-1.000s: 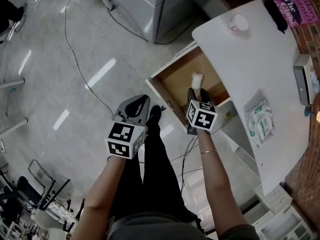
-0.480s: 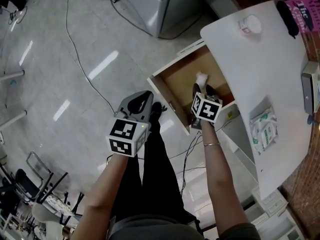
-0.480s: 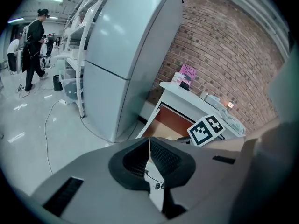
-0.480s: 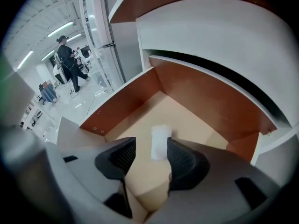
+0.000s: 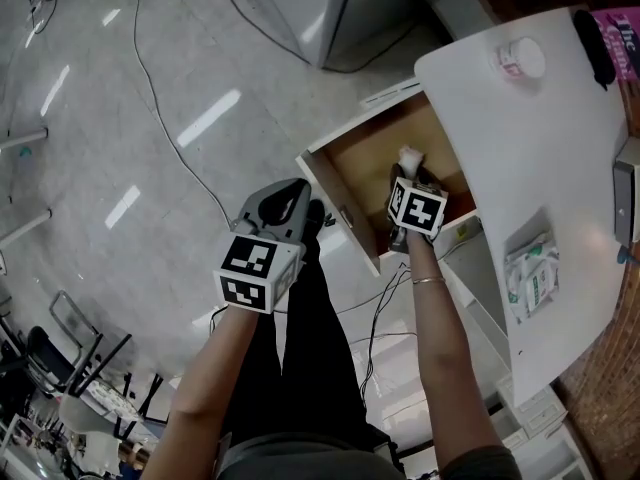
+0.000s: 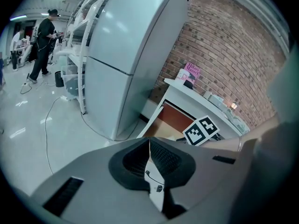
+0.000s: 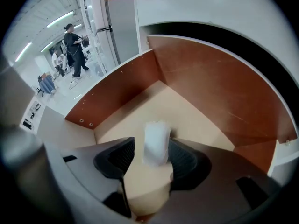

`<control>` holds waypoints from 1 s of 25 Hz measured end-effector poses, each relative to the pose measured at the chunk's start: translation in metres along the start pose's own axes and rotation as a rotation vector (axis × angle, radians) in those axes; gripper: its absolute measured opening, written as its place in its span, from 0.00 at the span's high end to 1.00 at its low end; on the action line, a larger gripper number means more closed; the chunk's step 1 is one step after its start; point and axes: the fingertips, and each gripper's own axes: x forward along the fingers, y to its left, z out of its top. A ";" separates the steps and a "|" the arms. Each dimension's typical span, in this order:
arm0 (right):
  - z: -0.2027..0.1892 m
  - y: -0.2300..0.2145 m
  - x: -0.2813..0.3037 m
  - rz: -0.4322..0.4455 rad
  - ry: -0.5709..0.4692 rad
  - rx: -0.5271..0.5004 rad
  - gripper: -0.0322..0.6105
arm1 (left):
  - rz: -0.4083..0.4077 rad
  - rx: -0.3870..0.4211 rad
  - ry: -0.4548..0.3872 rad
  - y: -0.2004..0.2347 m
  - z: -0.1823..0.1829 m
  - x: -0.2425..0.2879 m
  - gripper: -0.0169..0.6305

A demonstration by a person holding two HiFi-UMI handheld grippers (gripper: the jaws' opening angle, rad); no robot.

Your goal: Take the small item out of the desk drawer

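Note:
The desk drawer (image 5: 362, 160) stands pulled out, its tan floor (image 7: 140, 107) bare except for a small white item (image 5: 410, 155) standing upright. My right gripper (image 5: 410, 175) reaches down into the drawer. Its jaws are opening, and the white item (image 7: 156, 143) stands between them with a gap on the left side. My left gripper (image 5: 293, 196) hangs over the floor left of the drawer's front, jaws shut (image 6: 149, 149) with nothing in them.
The white desk top (image 5: 520, 138) carries a round white tub (image 5: 522, 58), a wipes packet (image 5: 530, 260) and a black object (image 5: 594, 36). A grey cabinet (image 5: 340, 8) stands behind the drawer. A cable (image 5: 150, 98) runs across the floor. People stand far off (image 6: 44, 36).
My right gripper has moved deeper into the drawer, up to the white item, which now sits between its jaws. The left gripper has barely moved.

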 end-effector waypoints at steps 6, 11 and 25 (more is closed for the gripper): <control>-0.003 -0.002 0.014 -0.018 0.041 -0.019 0.58 | 0.005 -0.006 0.004 0.004 -0.002 0.004 0.94; -0.003 -0.007 0.023 -0.043 0.049 -0.030 0.58 | 0.014 -0.012 -0.008 0.008 0.002 0.007 0.94; -0.008 -0.016 0.032 -0.127 0.075 -0.059 0.64 | 0.038 -0.028 0.003 0.014 -0.006 0.002 0.94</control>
